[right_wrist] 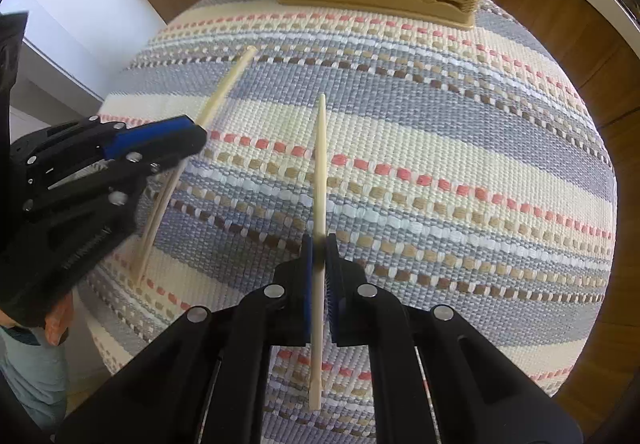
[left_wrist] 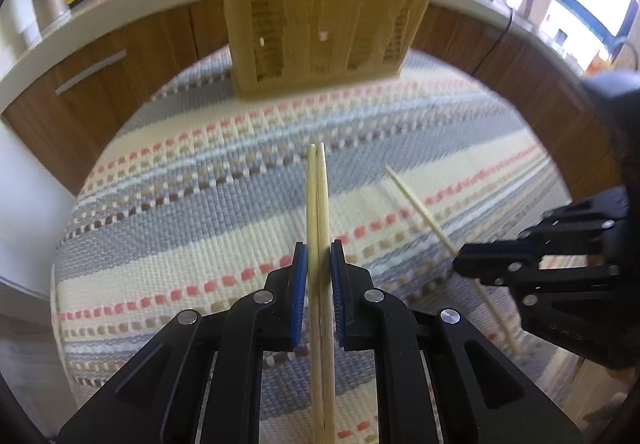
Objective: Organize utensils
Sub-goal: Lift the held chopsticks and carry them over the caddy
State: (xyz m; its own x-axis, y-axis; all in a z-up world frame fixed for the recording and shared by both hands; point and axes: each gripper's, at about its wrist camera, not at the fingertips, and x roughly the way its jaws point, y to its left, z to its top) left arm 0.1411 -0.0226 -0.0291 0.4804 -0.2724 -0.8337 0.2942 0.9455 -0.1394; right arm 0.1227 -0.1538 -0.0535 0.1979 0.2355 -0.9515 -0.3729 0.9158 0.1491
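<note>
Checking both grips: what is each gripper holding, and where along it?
Left gripper: pair of chopsticks, around mid-length. Right gripper: single chopstick, around mid-length.

chopstick pair (left_wrist: 318, 204): pale wood, side by side | single chopstick (right_wrist: 320, 172): pale | slatted tan holder (left_wrist: 320, 16): upright, behind

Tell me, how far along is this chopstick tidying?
Midway, it seems. Done: possibly some sticks already poke from the tan slotted holder, though that is blurred. In hand: the left gripper is shut on a pair of chopsticks, and the right gripper is shut on a single chopstick. Left: carrying all three to the holder; nothing else lies on the striped cloth.
</note>
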